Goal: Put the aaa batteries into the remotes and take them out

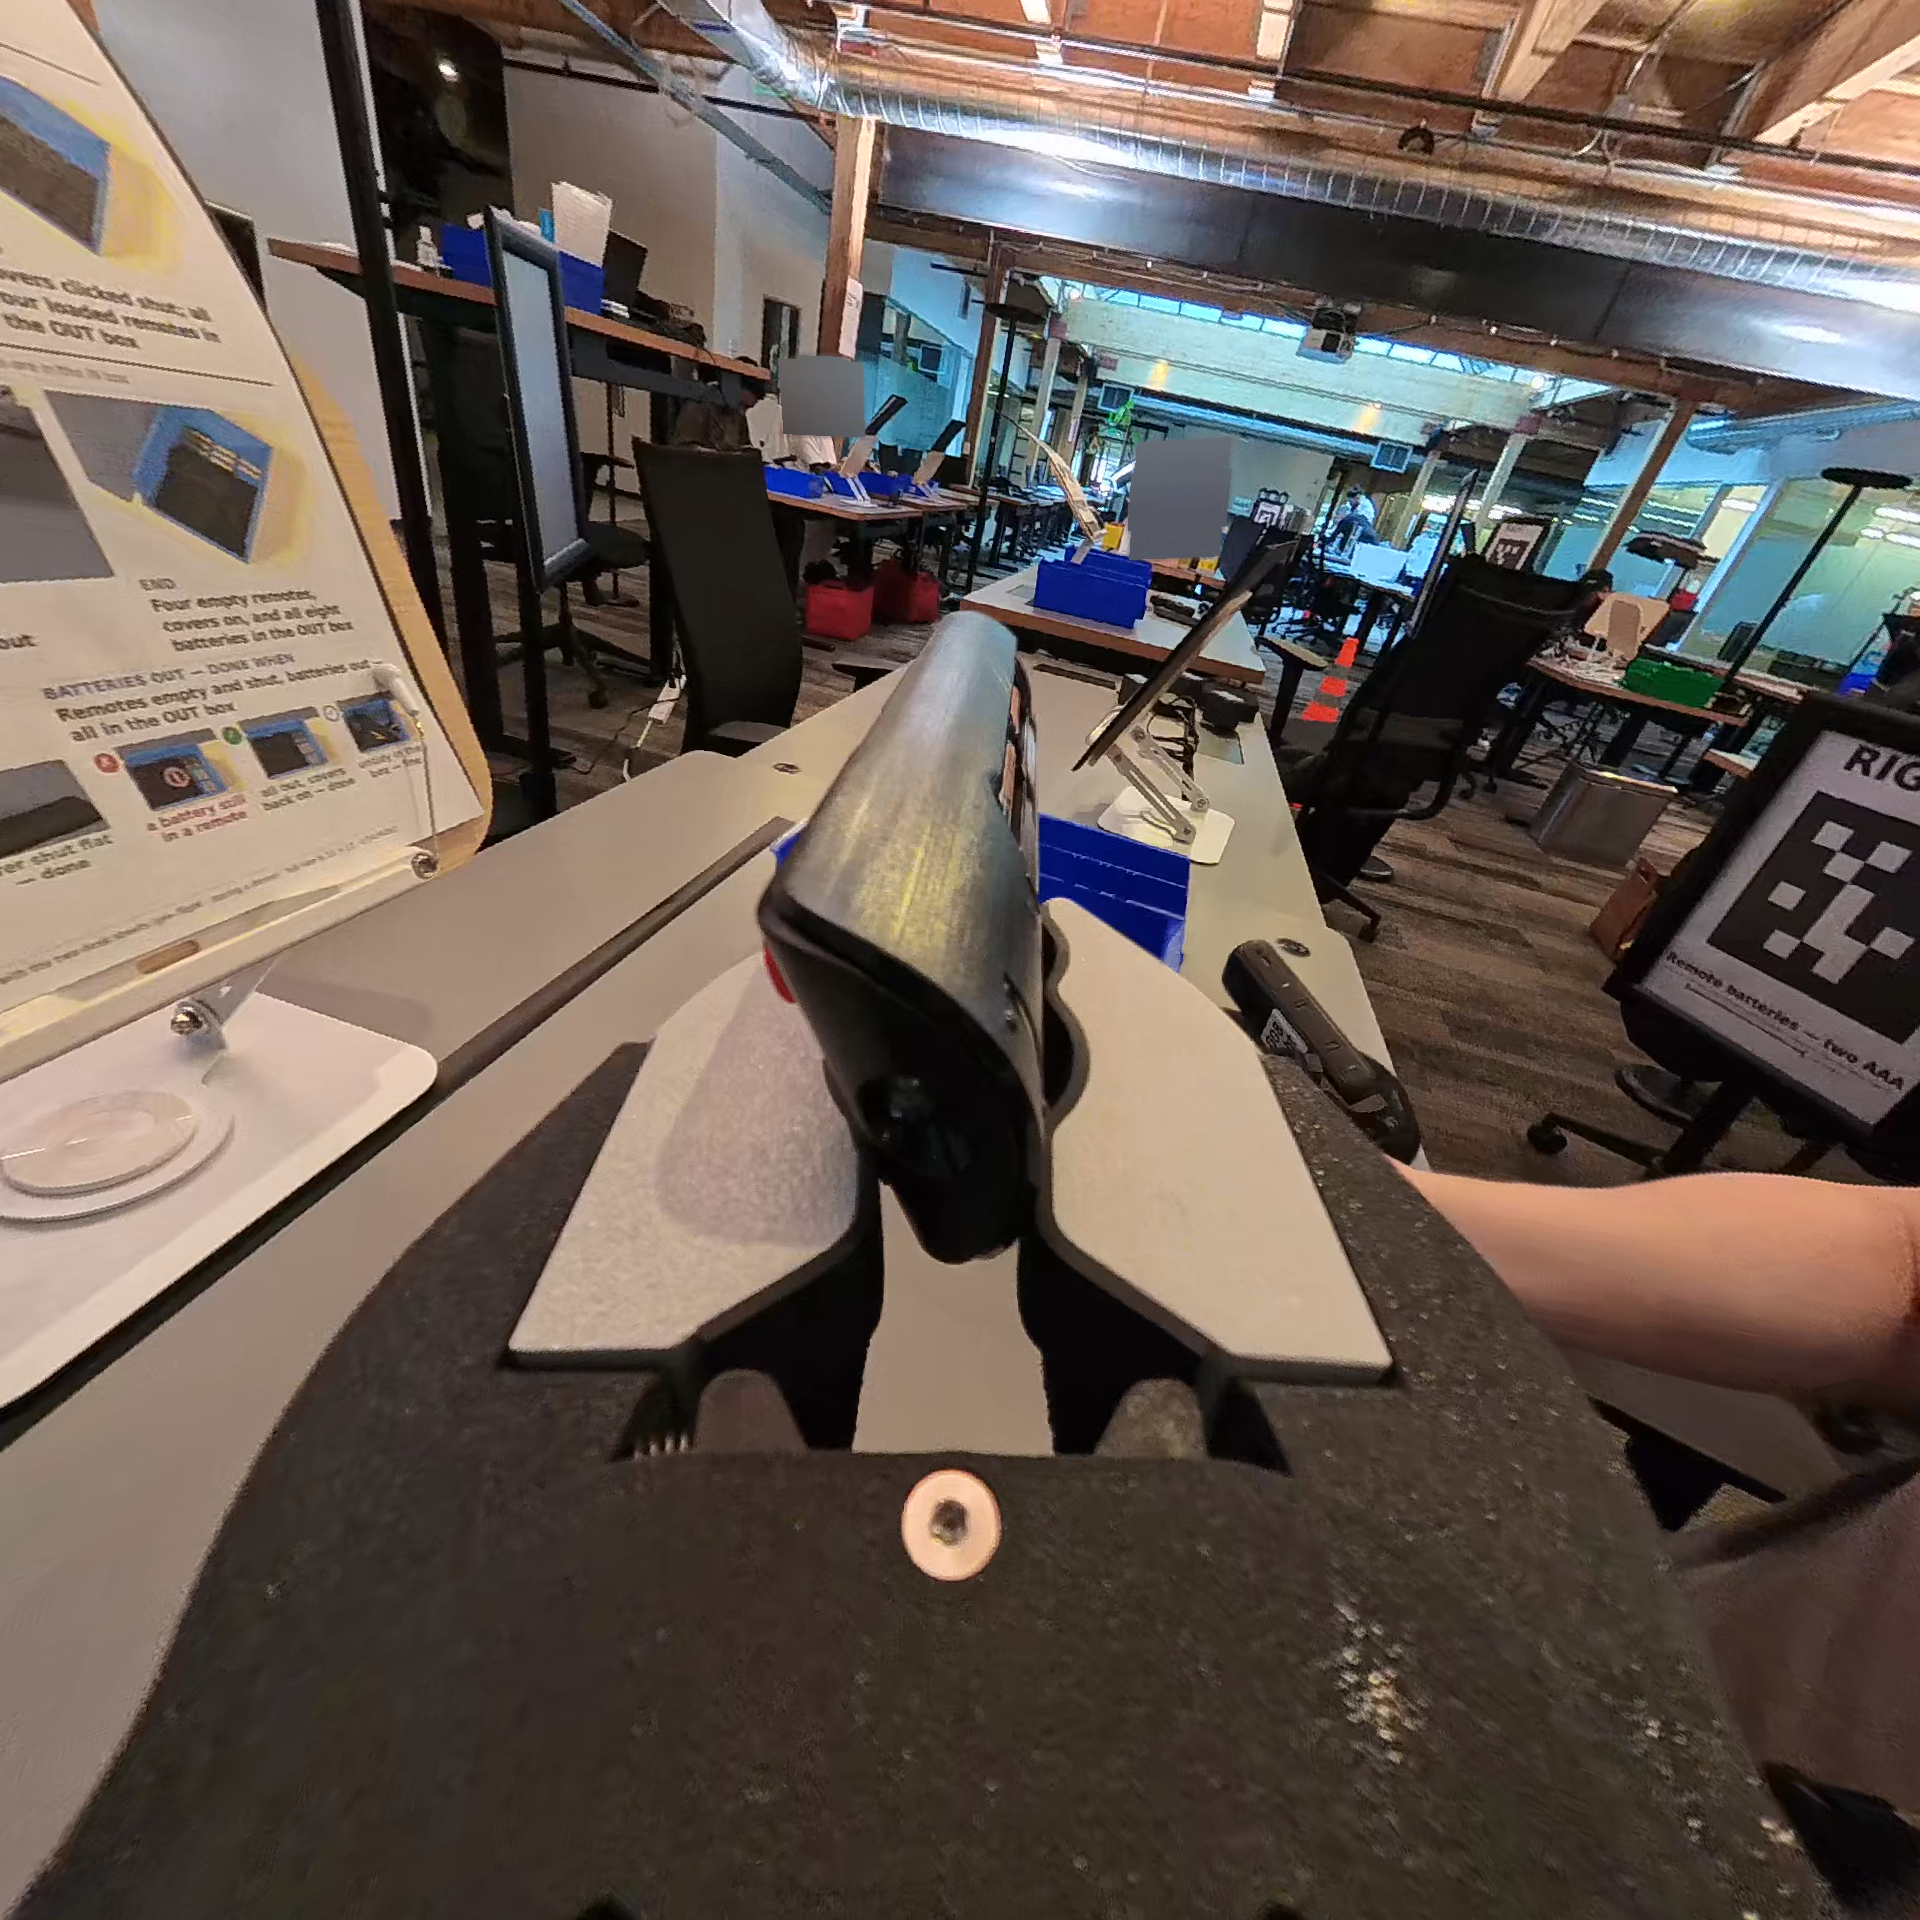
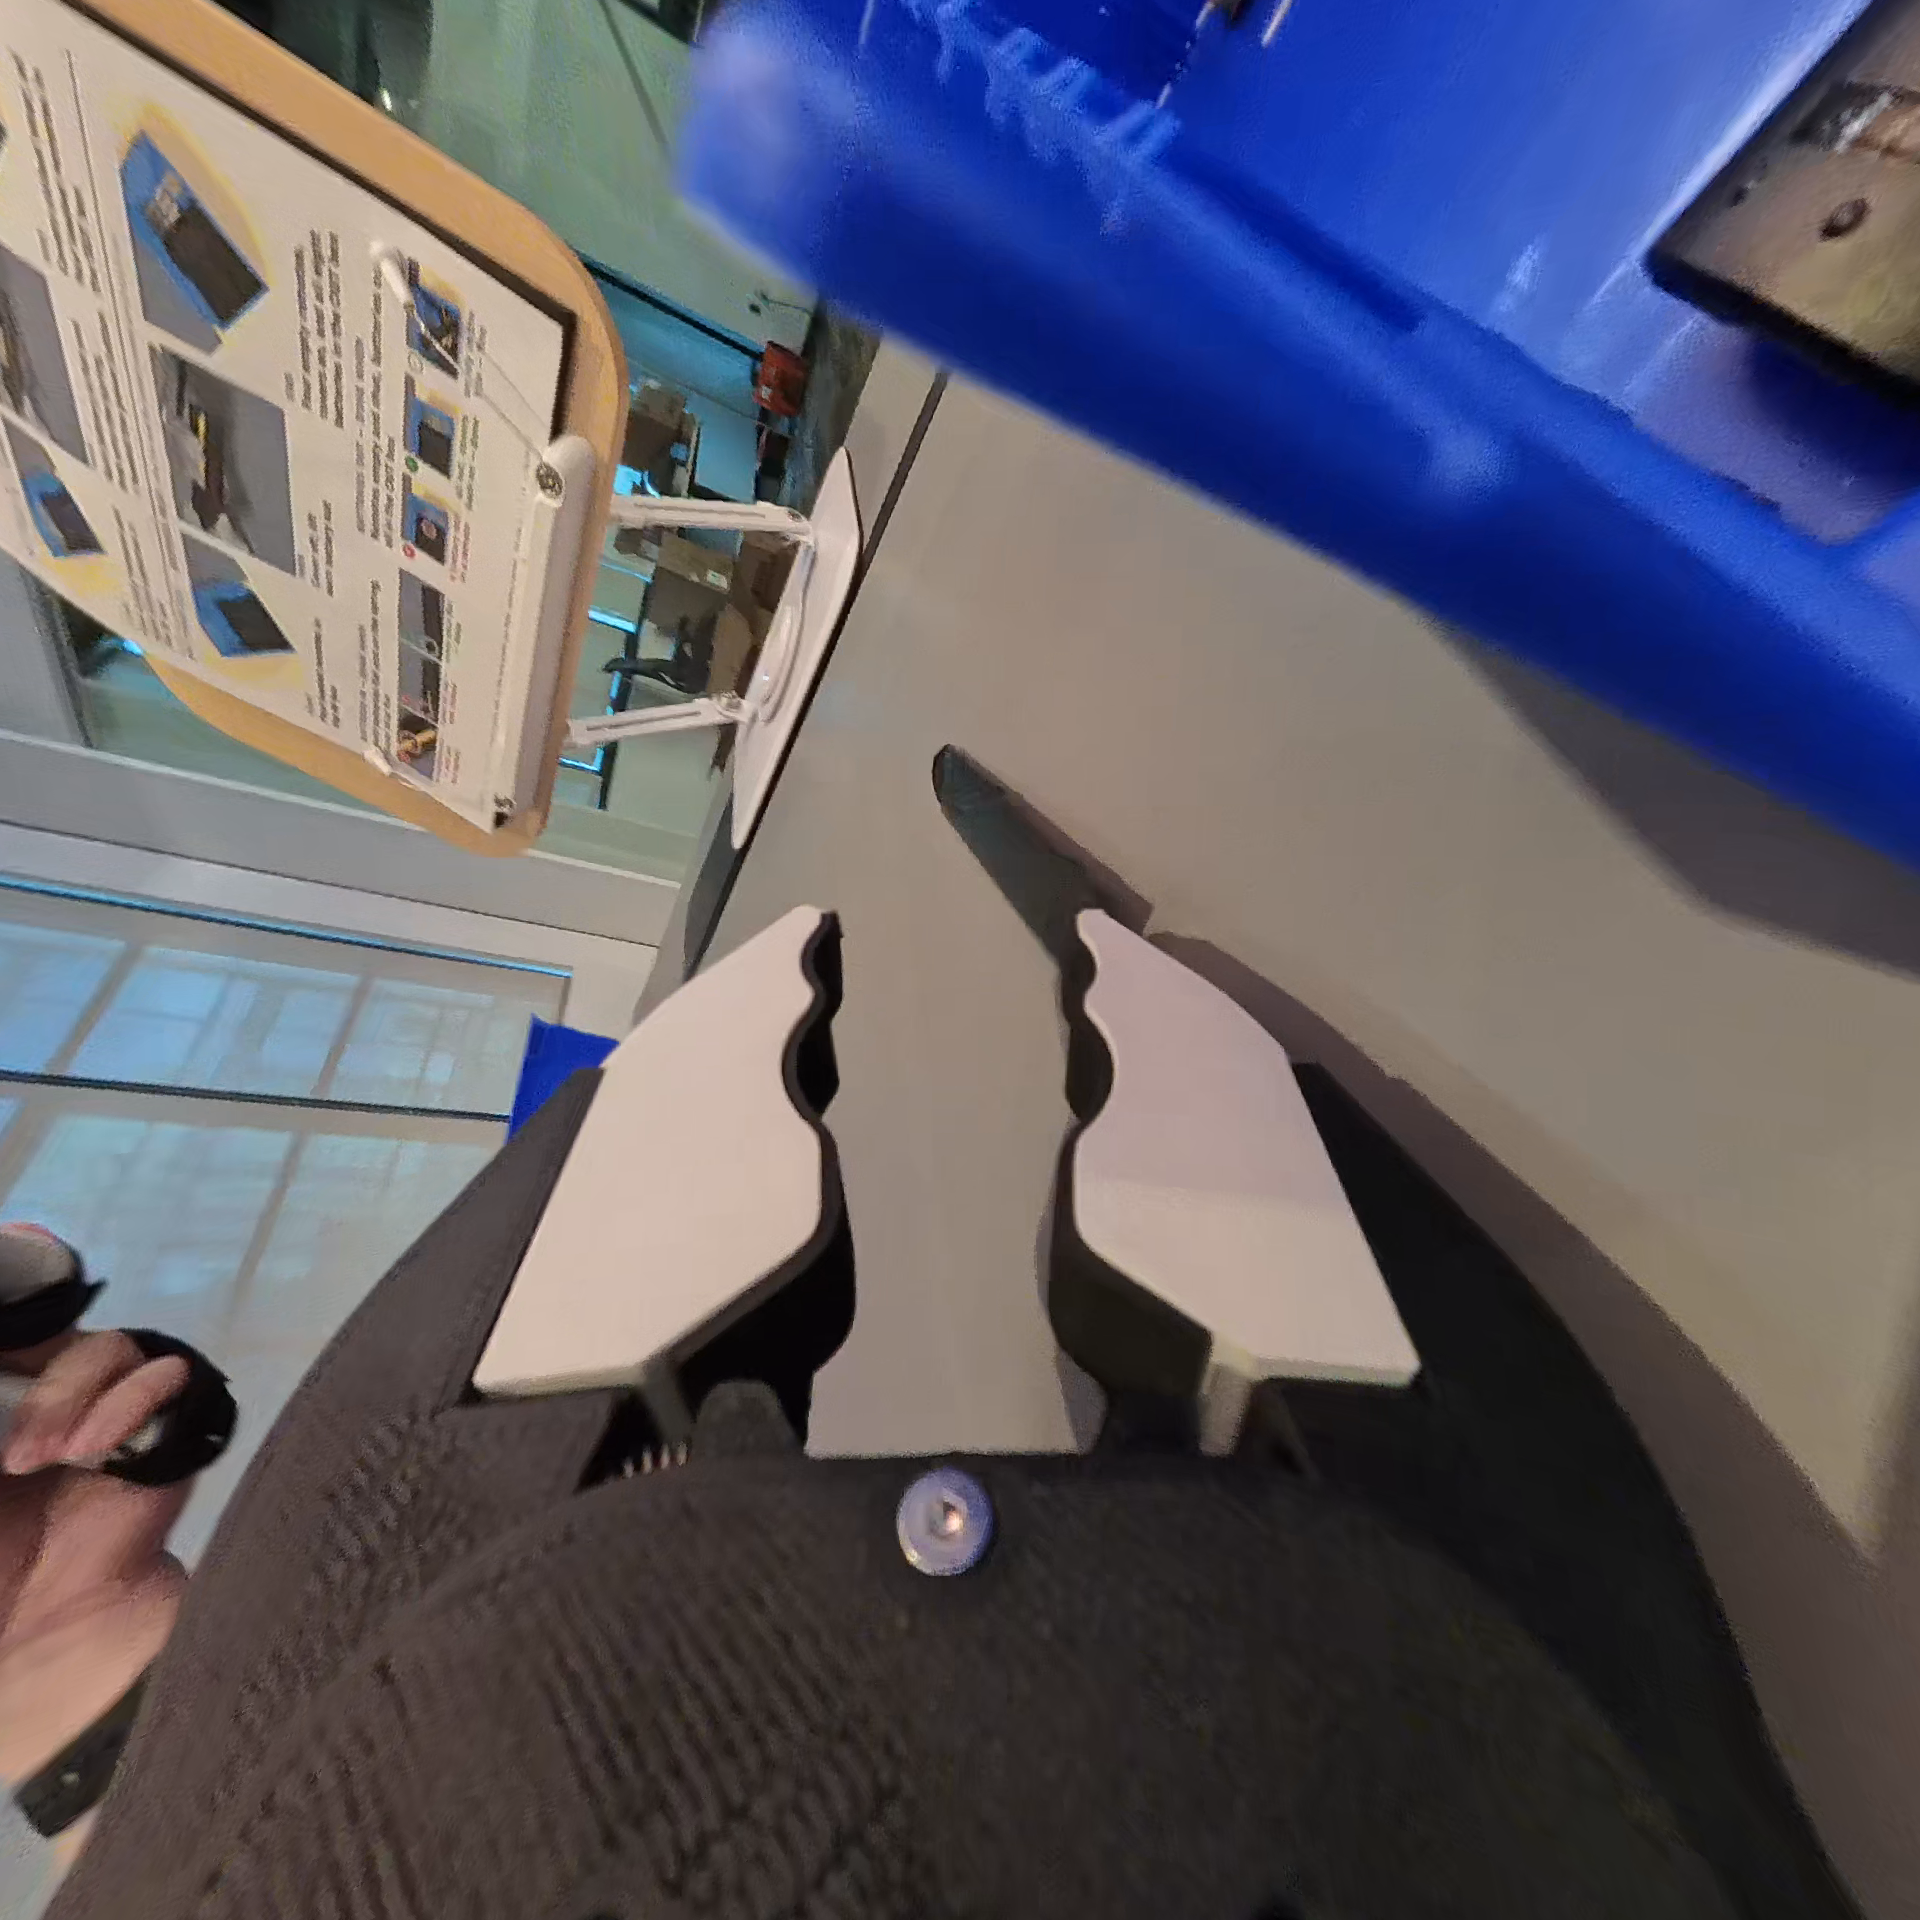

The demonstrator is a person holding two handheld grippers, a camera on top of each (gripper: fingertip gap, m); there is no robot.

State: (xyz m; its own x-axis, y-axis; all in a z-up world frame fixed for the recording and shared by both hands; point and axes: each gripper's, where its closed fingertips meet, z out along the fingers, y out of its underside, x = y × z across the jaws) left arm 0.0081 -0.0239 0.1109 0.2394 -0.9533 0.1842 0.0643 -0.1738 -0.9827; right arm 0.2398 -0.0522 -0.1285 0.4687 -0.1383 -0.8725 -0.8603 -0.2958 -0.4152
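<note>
The left tongs [image 1: 951,1023] are clamped on a black remote [image 1: 920,904], held up off the grey tabletop [image 1: 582,894] with its smooth back showing. The right tongs [image 2: 951,971] stand partly open and hold nothing, tilted low over the tabletop beside a blue bin [image 2: 1299,343], with a slim dark piece [image 2: 1013,842] lying just ahead of their tips; it may be a battery cover. No battery can be made out. I judge the remote is being steadied for work on its cover; next, the right tongs need something to grip. A second remote [image 1: 1314,1023] lies nearby. An instruction sheet on a stand [image 1: 177,582] stands to the left in an open workshop of desks and chairs.
</note>
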